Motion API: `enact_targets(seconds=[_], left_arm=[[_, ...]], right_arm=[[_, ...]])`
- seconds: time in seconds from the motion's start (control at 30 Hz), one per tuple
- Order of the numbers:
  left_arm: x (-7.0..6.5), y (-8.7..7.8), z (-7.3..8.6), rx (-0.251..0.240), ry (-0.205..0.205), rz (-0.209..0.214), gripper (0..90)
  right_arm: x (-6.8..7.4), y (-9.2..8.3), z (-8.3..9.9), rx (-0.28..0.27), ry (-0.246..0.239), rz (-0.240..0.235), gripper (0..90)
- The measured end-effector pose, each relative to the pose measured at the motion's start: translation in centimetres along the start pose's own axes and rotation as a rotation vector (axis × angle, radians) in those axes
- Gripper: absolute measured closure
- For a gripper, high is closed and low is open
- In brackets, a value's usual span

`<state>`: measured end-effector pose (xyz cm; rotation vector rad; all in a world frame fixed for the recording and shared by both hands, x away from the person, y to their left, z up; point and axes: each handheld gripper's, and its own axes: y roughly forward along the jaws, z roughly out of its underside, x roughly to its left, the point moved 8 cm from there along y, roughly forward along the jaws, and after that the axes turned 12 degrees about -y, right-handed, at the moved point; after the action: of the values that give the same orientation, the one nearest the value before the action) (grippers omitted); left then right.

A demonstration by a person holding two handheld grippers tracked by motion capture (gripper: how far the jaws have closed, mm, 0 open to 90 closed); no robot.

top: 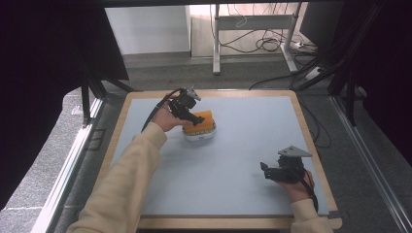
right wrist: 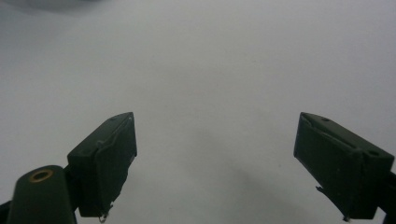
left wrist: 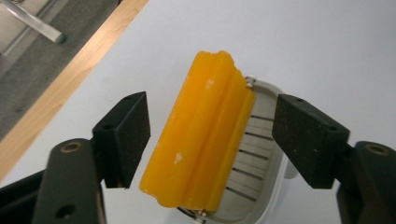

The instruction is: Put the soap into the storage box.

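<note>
Left gripper view: left gripper (left wrist: pixel 212 140) jaws spread wide either side of orange soap (left wrist: pixel 203 135) tilted on white dish (left wrist: pixel 261 186), untouched; right gripper (right wrist: pixel 229 163) wide open, empty.

A lab or test workspace is suggested; a pale blue-grey tabletop with a light wooden rim (top: pixel 311 141) is enclosed by black curtain panels (top: pixel 43 63) and a dark metal frame (top: pixel 90 97); beyond the gripper fingers, loose black cables (top: pixel 265 44) are seen on a grey carpeted floor (top: pixel 160 73) beneath a metal-legged desk (top: pixel 216 43); a white power strip (top: pixel 315 72) is seen on that floor.
</note>
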<state>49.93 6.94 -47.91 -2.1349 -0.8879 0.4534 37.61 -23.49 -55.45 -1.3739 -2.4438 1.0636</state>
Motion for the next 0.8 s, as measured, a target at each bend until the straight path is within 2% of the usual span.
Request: enact_targets(seconds=[0.23, 0.3, 0.4, 0.63, 0.8], left_arm=[[-1.2, -1.4, 1.2, -0.036, -0.026, 0.044, 25.0], [-1.5, -1.7, 1.9, -0.048, -0.043, 0.041, 24.7], [-2.2, -2.1, 3.1, -0.058, -0.077, 0.059, 24.1], [-3.1, -3.0, 6.3, -0.045, -0.112, 0.042, 23.3], [-3.7, -3.4, 8.6, -0.069, -0.141, 0.030, 21.8]], right_arm=[[0.1, -0.1, -0.1, -0.004, -0.001, -0.002, 13.5], [0.1, -0.1, -0.1, -0.005, -0.002, -0.003, 13.6], [0.1, -0.1, -0.2, -0.009, -0.003, -0.004, 13.5], [0.3, -0.3, -0.4, -0.020, -0.010, -0.006, 13.5], [0.2, -0.3, -0.4, -0.021, -0.008, -0.005, 13.6]])
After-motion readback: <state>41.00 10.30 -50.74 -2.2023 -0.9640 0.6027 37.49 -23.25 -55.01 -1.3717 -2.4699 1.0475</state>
